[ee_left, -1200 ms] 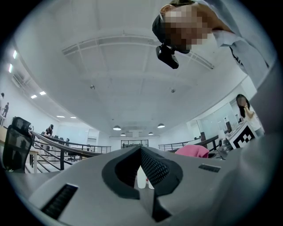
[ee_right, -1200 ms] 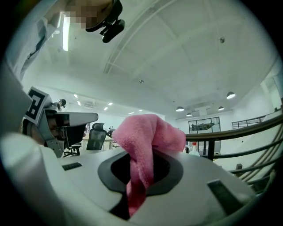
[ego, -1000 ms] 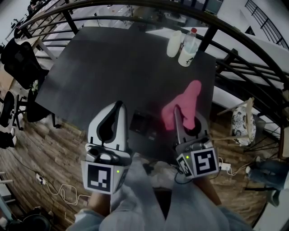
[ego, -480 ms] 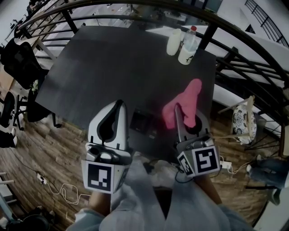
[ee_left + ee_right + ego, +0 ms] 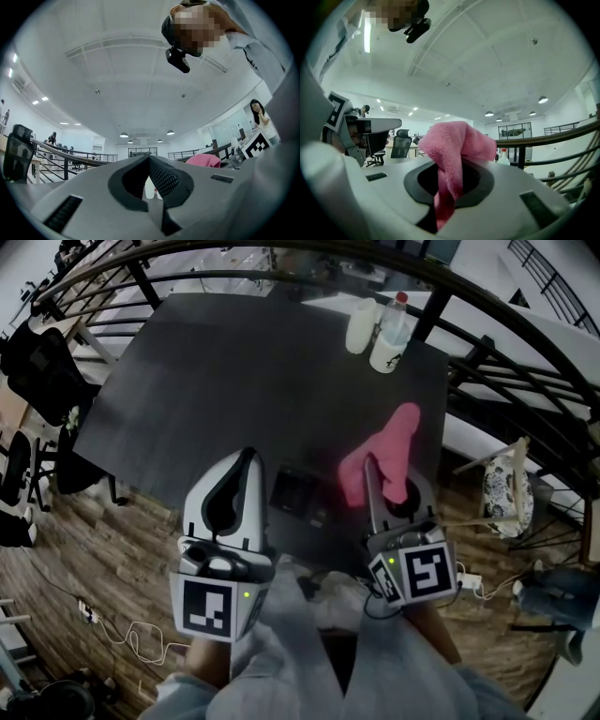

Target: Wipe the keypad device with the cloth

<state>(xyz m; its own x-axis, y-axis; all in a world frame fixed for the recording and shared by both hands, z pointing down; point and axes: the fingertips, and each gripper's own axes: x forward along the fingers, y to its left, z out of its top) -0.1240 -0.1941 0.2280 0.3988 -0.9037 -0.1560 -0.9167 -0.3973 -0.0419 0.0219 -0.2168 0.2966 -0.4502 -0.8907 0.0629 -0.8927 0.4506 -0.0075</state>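
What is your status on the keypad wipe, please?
Left gripper shut, empty. Right gripper shut on cloth. Keypad device on table between grippers, cloth just right of it. Bottles at far edge, not in the way.

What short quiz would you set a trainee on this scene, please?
1. True or false: the pink cloth lies spread flat on the keypad device.
2. Where do the two bottles stand? A) beside the keypad device; B) at the far edge of the table; C) on the floor.
3. Fill in: the left gripper, with its jaws together, holds ____.

Key
1. False: the cloth is pinched in the jaws of the right gripper and is not on the device.
2. B.
3. Nothing.
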